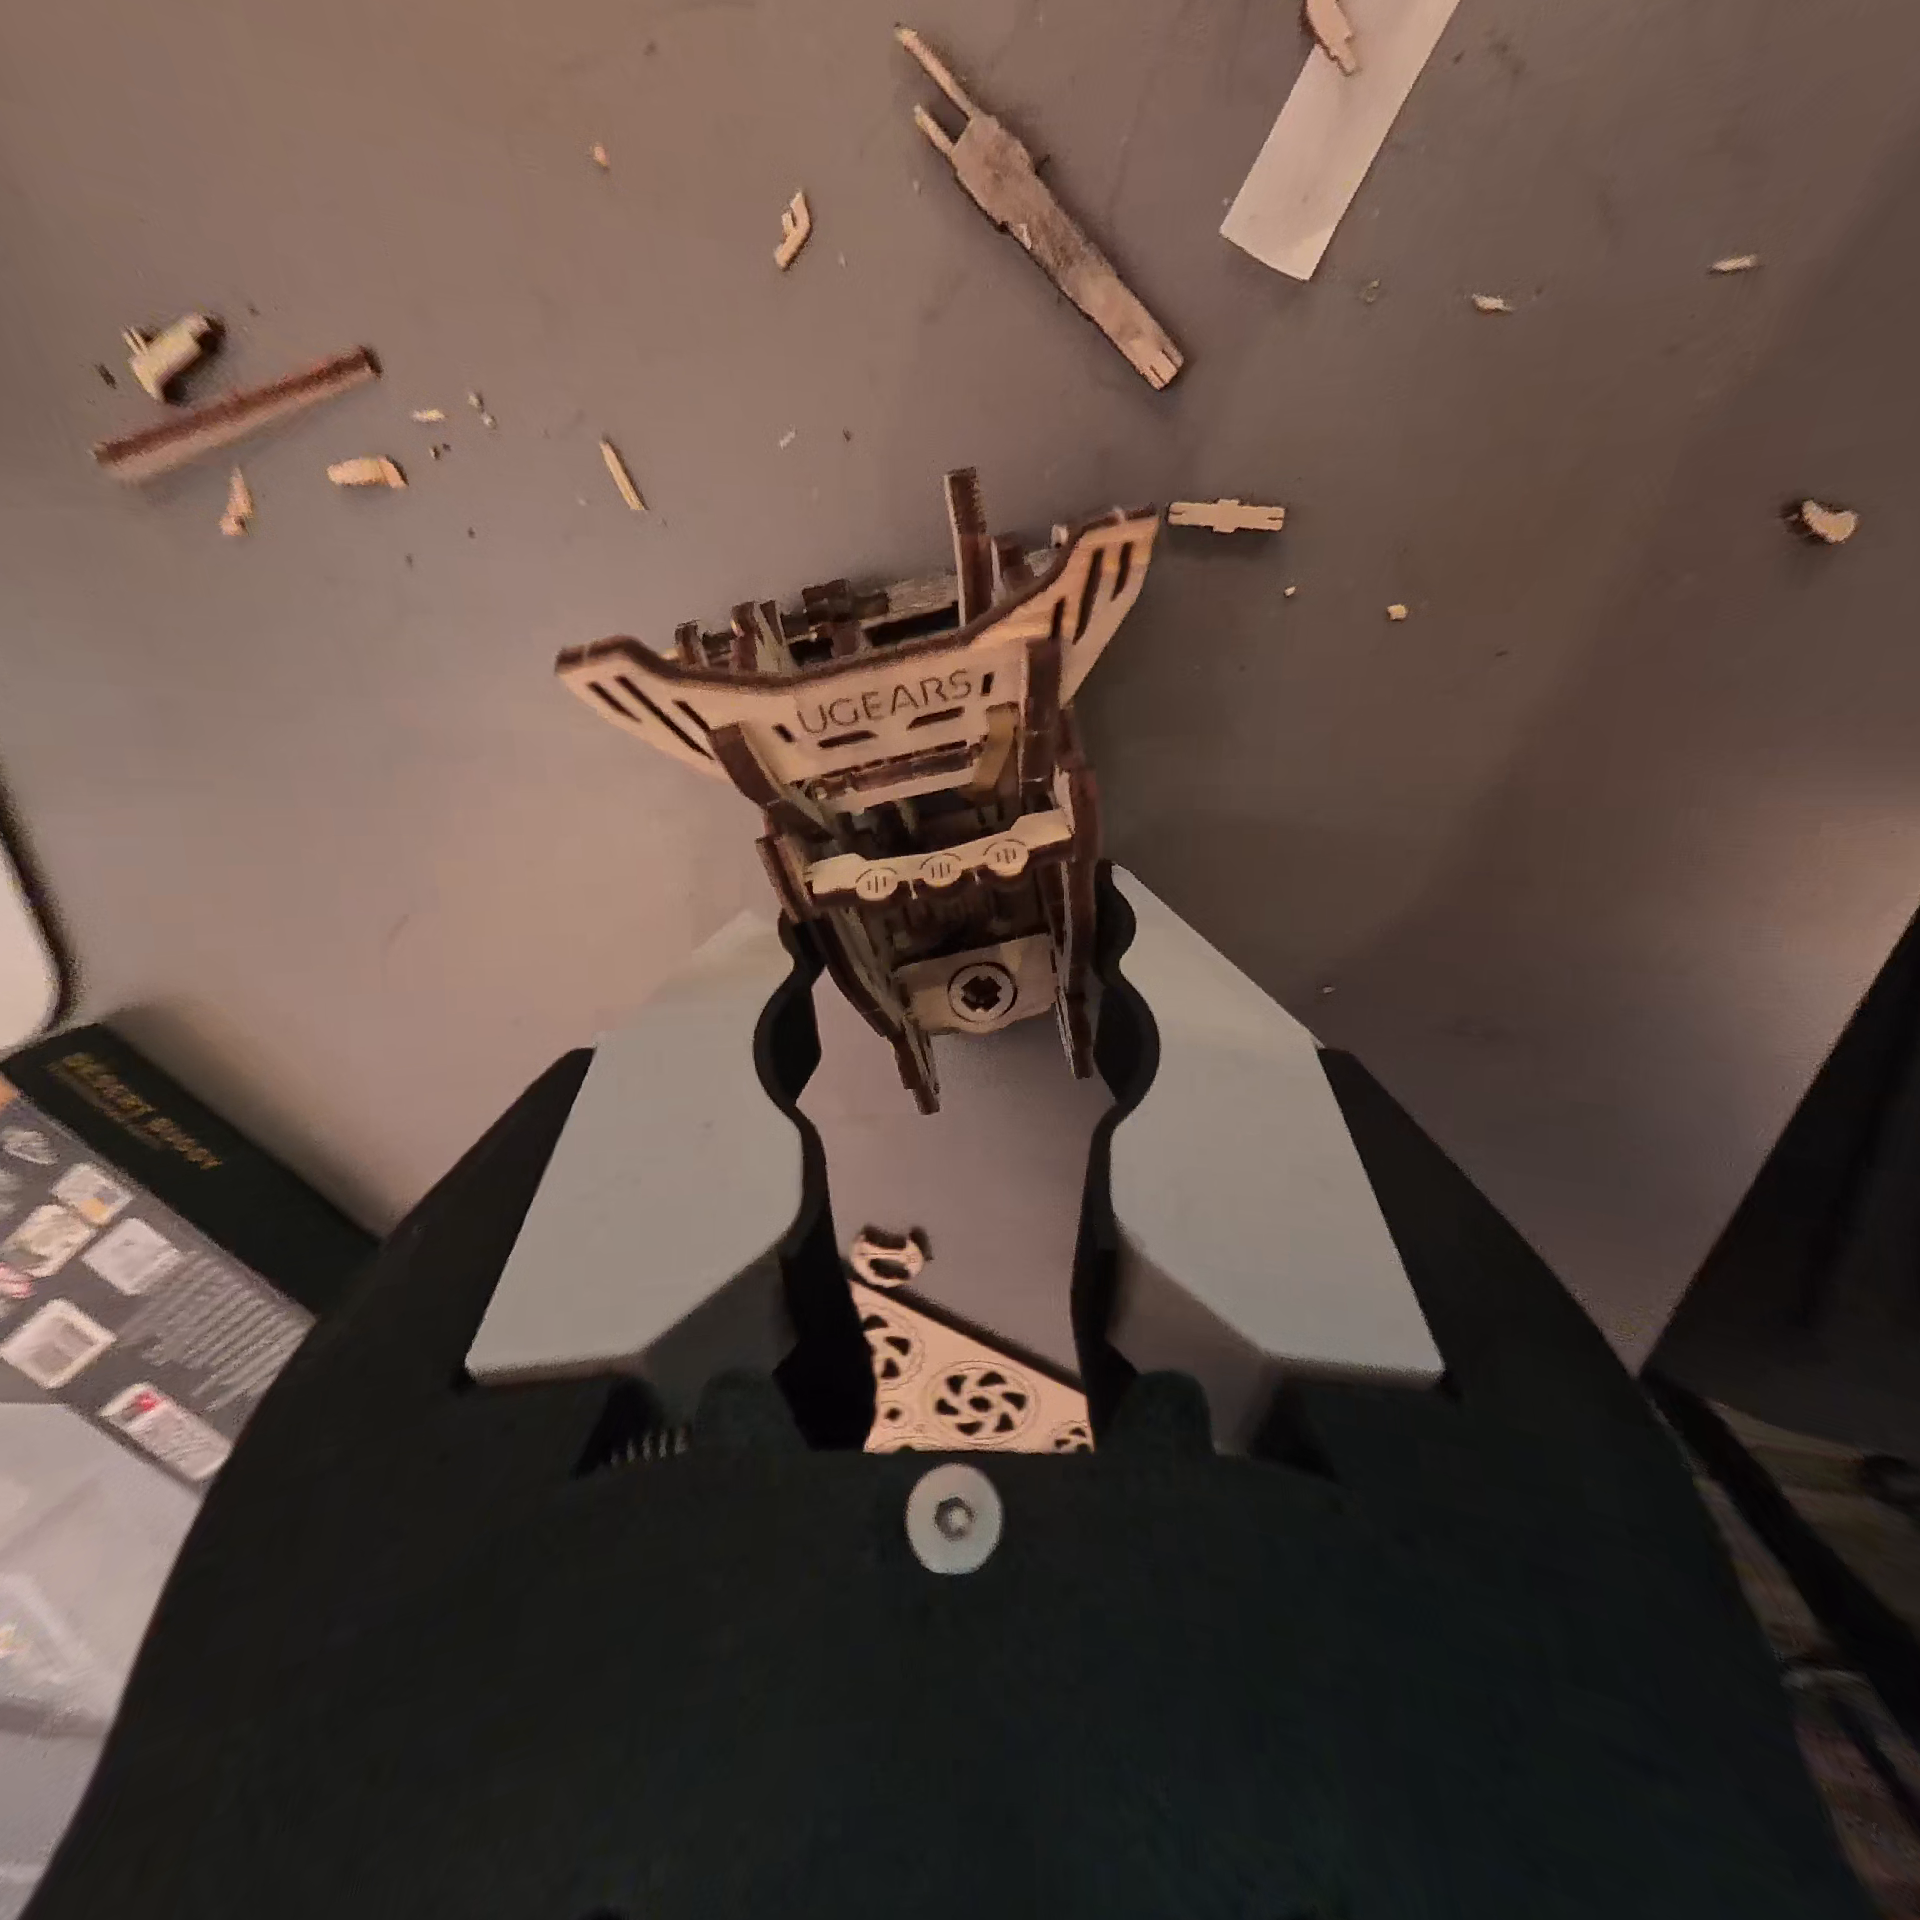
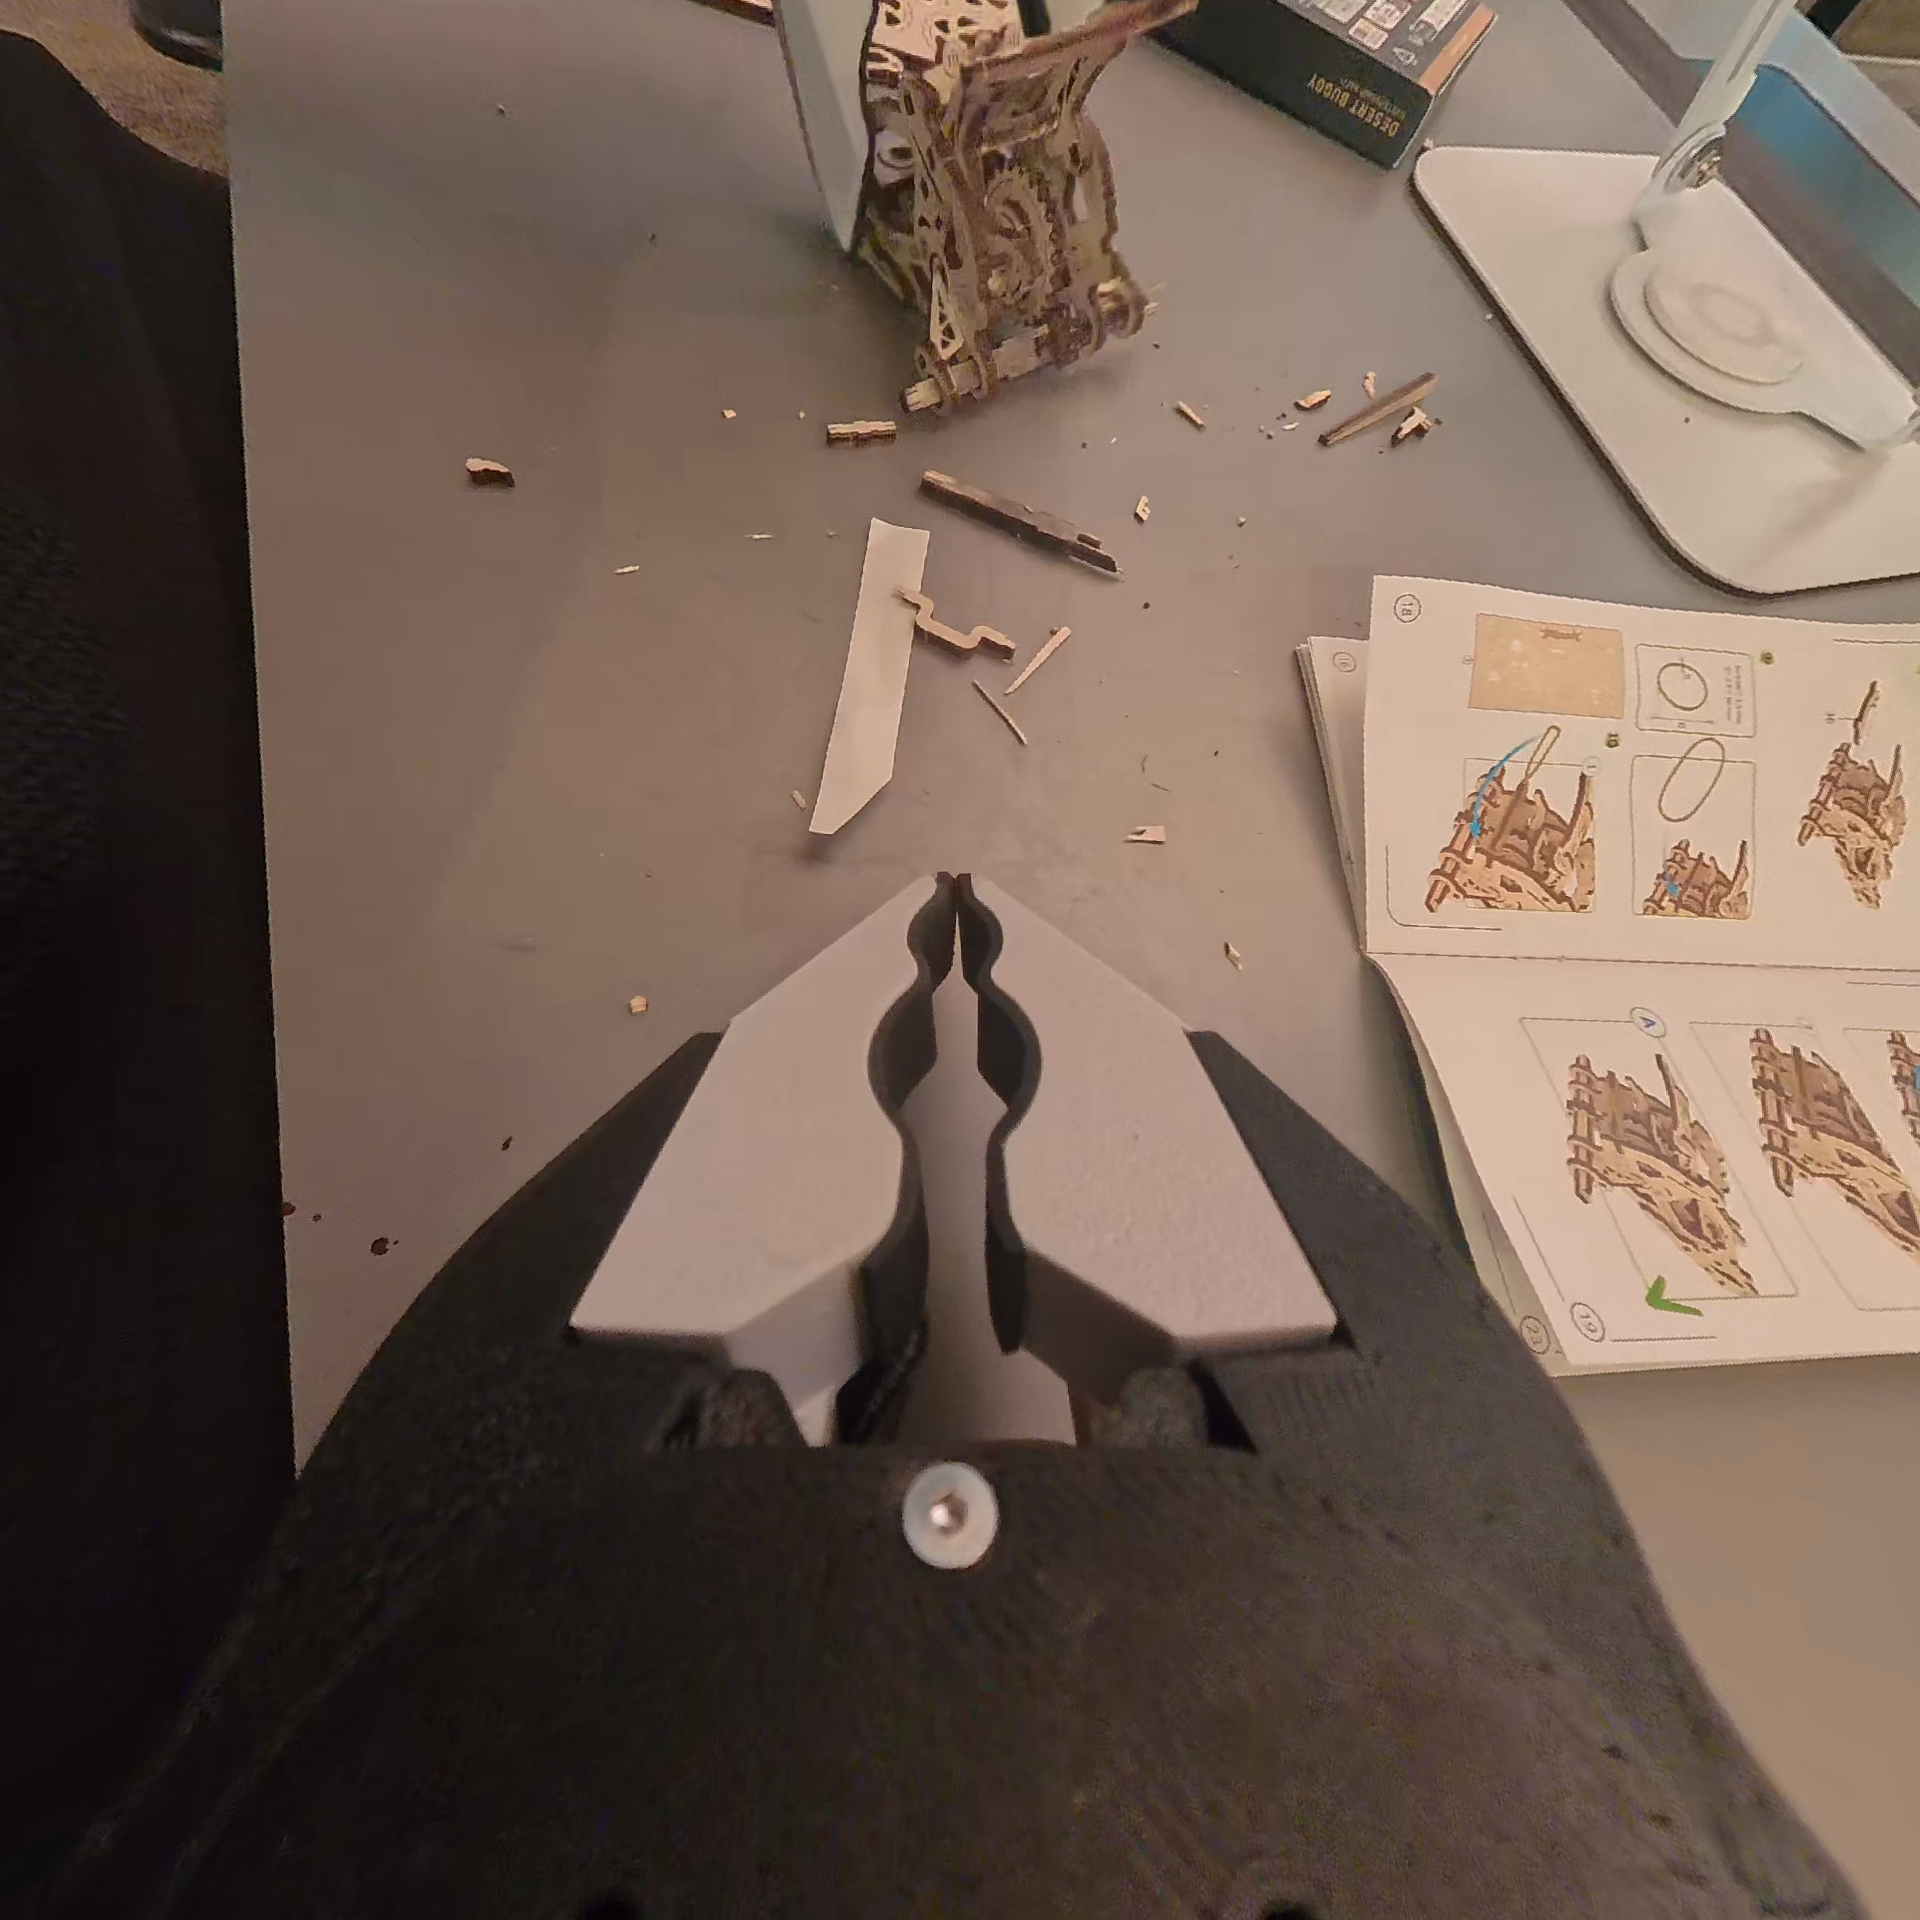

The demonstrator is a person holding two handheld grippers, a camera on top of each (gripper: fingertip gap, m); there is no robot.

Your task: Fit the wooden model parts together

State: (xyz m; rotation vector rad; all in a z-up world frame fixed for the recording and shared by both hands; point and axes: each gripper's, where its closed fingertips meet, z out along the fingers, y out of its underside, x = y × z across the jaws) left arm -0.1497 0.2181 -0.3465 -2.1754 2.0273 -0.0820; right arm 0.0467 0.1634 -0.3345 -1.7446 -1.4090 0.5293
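My left gripper [image 1: 954, 927] is shut on the partly built wooden model [image 1: 883, 727] and holds it by its lower end, tilted above the grey table [image 1: 416, 727]. The model also shows in the right wrist view [image 2: 997, 208], far up the table, with a white finger [image 2: 821, 125] of the left gripper beside it. My right gripper [image 2: 956, 883] is shut and empty, low over the table. A zigzag wooden piece [image 2: 956, 634] lies ahead of it, partly on a paper strip [image 2: 873, 675]. A long dark wooden piece [image 2: 1018, 520] lies beyond that.
Small wood scraps litter the table. An open instruction booklet [image 2: 1642, 935] lies at the right, a white stand base [image 2: 1662, 416] behind it, and a dark box [image 2: 1340, 73] at the back. A cut-out wooden sheet [image 1: 956, 1382] lies under the left gripper. Dark fabric [image 2: 104, 935] borders the left edge. Left tips to right tips: about 20 cm. The long dark wooden piece [image 2: 1018, 520] sits 10 cm or so from the ends of my left fingers. Seen from the left wrist view [image 1: 1054, 215] as well.
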